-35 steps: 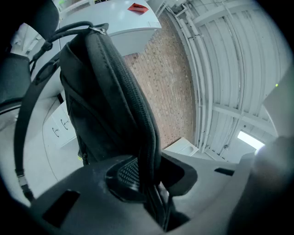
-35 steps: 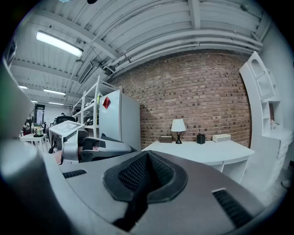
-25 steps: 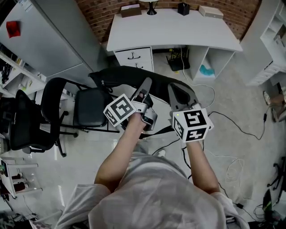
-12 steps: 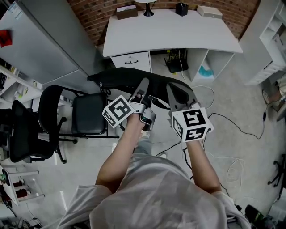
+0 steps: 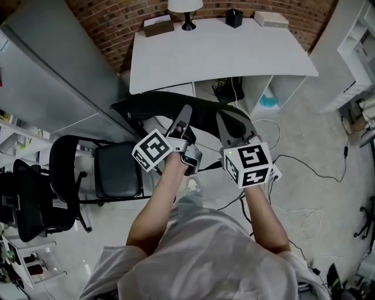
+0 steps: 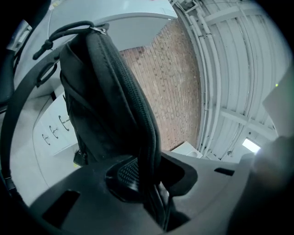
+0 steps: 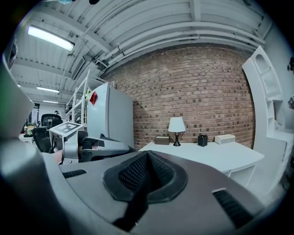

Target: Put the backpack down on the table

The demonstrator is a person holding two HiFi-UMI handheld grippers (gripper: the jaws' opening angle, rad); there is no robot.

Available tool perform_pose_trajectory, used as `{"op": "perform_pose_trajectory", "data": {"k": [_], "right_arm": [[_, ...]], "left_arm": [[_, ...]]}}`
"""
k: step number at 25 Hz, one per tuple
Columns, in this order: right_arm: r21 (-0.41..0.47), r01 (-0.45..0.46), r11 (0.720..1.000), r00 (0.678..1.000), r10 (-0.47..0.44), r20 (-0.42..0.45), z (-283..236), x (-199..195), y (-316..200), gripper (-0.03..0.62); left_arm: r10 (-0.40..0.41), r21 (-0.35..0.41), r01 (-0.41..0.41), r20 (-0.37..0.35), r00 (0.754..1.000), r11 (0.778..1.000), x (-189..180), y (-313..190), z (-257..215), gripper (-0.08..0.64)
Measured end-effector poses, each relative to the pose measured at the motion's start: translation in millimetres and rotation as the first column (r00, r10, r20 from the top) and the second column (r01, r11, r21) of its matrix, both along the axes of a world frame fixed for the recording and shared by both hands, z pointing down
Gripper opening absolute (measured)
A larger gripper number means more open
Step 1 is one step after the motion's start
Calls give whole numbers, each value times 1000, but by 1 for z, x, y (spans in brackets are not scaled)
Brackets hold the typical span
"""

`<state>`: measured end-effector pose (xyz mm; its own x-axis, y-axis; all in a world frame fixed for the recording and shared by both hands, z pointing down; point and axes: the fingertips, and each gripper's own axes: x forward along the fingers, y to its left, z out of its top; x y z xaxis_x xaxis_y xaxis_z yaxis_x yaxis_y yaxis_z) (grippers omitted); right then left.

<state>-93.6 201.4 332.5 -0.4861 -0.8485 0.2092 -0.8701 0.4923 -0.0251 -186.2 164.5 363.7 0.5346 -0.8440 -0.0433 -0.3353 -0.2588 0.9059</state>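
A black backpack (image 5: 158, 108) hangs in the air in front of the white table (image 5: 217, 53), just short of its near edge. My left gripper (image 5: 184, 112) is shut on the backpack's zipped edge (image 6: 138, 114), which runs up between its pads in the left gripper view. My right gripper (image 5: 222, 120) is shut on the bag's right end; in the right gripper view a thin black strip (image 7: 140, 202) of the bag is pinched in the closed jaws. The table (image 7: 216, 153) lies ahead of that gripper.
At the table's back stand a lamp (image 5: 186, 12), a brown box (image 5: 159, 26), a black cup (image 5: 234, 17) and a white box (image 5: 270, 19). Black chairs (image 5: 117, 170) and a grey cabinet (image 5: 47, 76) stand at the left. Cables (image 5: 304, 170) lie on the floor; white shelves (image 5: 357, 47) stand at the right.
Both grippers have carried the backpack forward towards the table, which now sits closer and larger in the head view. Both grips are unchanged.
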Motion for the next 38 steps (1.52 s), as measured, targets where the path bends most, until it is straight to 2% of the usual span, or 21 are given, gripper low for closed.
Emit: {"op": "perform_pose_trajectory", "data": {"k": [5, 20, 31, 38], "right_arm": [[-4, -12, 1000, 1000, 12, 3, -6, -17, -37, 2], [29, -69, 997, 998, 69, -11, -26, -66, -116, 2], [59, -101, 993, 995, 102, -18, -34, -56, -148, 2], [71, -82, 994, 997, 83, -5, -27, -38, -175, 2]], "left_arm": [[8, -9, -8, -5, 1000, 1000, -18, -37, -3, 72], [73, 34, -72, -22, 997, 997, -67, -120, -22, 72], [92, 67, -91, -1, 996, 994, -62, -157, -32, 73], [71, 49, -71, -4, 997, 996, -46, -183, -26, 74]]}}
